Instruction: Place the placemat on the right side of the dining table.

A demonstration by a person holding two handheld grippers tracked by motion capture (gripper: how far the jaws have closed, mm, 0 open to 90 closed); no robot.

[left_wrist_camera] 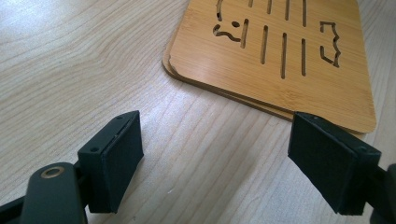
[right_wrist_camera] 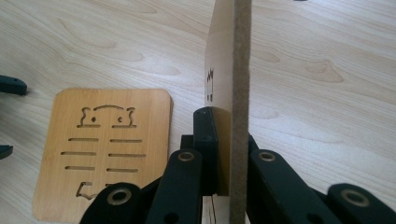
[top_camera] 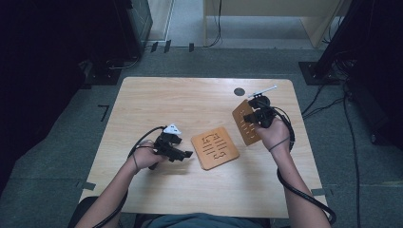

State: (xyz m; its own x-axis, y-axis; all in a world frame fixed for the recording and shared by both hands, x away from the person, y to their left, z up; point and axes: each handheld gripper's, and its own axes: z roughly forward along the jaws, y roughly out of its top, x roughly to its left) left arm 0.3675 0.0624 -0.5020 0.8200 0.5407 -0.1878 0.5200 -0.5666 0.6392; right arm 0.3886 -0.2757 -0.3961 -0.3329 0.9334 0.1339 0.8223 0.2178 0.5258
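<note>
high view, right gripper (top_camera: 255,115) clamping lifted trivet (top_camera: 245,124), left gripper (top_camera: 182,149) gaping

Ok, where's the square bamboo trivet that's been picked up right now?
The lifted bamboo trivet is clamped on edge in the right gripper, above the table's right side.

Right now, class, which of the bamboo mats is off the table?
The mat clamped on edge in the right hand-held gripper; the others lie flat by the left hand-held gripper.

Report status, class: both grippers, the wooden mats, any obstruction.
Right gripper shut on lifted mat. Left gripper open beside flat mats on table. Nothing in the way.
</note>
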